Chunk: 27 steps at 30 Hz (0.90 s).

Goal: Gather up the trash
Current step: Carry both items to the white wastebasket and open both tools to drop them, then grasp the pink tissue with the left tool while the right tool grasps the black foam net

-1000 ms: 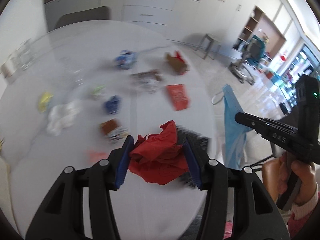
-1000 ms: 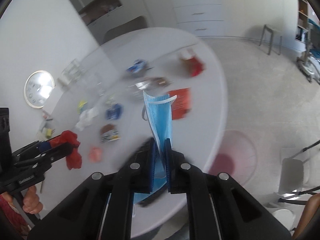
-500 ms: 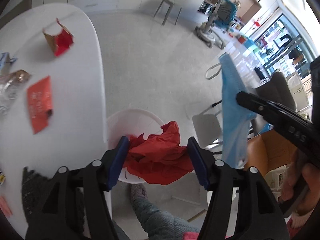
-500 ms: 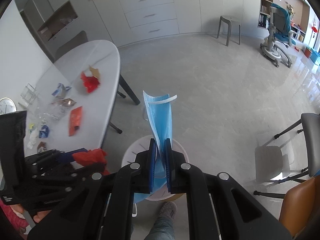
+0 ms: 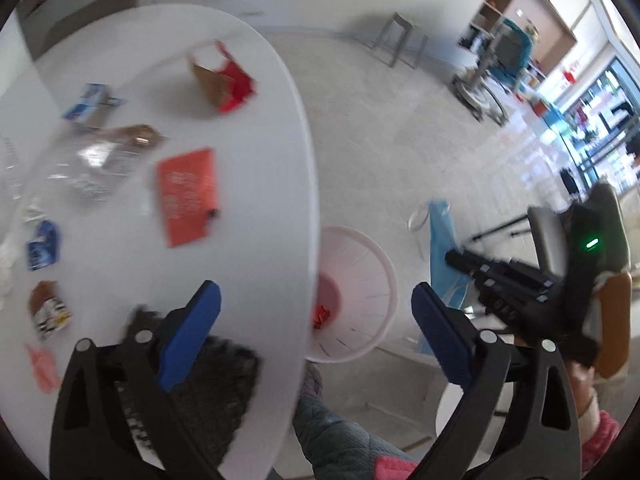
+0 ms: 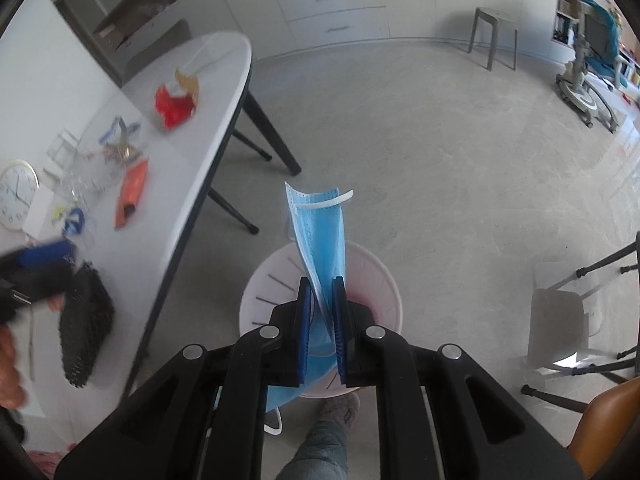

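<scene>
My left gripper is open and empty, over the table's edge and the white waste bin on the floor. A bit of red trash lies in the bin's bottom. My right gripper is shut on a blue face mask and holds it right above the bin. The mask also shows in the left wrist view, right of the bin. Several pieces of trash lie on the white table: an orange packet, a torn red box, blue wrappers.
A black mesh item lies on the table's near edge. A person's leg and slipper stand by the bin. A chair is on the right, a stool and office chair stand farther off.
My left gripper opened and the red crumpled paper it held is gone from the jaws; red trash now lies in the bin. Both grippers swung from table to bin.
</scene>
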Each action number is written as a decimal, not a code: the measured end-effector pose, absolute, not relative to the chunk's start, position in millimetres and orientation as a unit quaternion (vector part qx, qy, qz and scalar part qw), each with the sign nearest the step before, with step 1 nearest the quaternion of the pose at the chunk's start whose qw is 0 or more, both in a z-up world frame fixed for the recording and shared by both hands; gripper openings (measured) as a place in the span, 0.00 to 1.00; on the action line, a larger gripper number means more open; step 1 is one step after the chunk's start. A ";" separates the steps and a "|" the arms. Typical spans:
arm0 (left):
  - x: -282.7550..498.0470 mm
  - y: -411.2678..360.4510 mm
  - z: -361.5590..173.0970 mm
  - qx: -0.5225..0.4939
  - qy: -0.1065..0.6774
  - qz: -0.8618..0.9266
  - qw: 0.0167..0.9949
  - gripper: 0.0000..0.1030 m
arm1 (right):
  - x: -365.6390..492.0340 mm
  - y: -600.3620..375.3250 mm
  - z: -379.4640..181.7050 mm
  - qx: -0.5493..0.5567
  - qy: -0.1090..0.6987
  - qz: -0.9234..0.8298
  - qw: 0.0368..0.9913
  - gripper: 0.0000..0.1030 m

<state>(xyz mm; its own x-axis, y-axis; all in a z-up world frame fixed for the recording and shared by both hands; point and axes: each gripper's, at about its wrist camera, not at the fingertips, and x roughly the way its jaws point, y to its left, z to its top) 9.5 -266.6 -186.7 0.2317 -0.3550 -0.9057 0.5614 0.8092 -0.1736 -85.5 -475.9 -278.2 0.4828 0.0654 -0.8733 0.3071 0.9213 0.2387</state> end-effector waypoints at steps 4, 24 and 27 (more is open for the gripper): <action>11.7 -227.6 -163.6 0.094 0.526 -0.266 0.802 0.89 | -74.7 -456.9 -293.4 0.184 0.516 -0.072 0.833 0.68; 12.8 8.7 -82.5 0.022 0.477 -0.164 0.863 0.90 | -75.3 -313.6 -109.9 0.116 0.388 -0.097 0.909 0.98; 14.0 20.6 -85.3 0.021 0.473 -0.171 0.864 0.90 | -73.3 -297.4 -104.6 0.104 0.387 -0.101 0.911 0.98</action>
<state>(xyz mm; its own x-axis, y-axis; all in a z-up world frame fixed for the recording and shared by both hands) 14.0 20.6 -85.3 0.4936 -0.2754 -0.8249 0.3159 0.9405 -0.1250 -73.3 -297.4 -104.6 0.6808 -0.1028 -0.7252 0.2635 0.9582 0.1115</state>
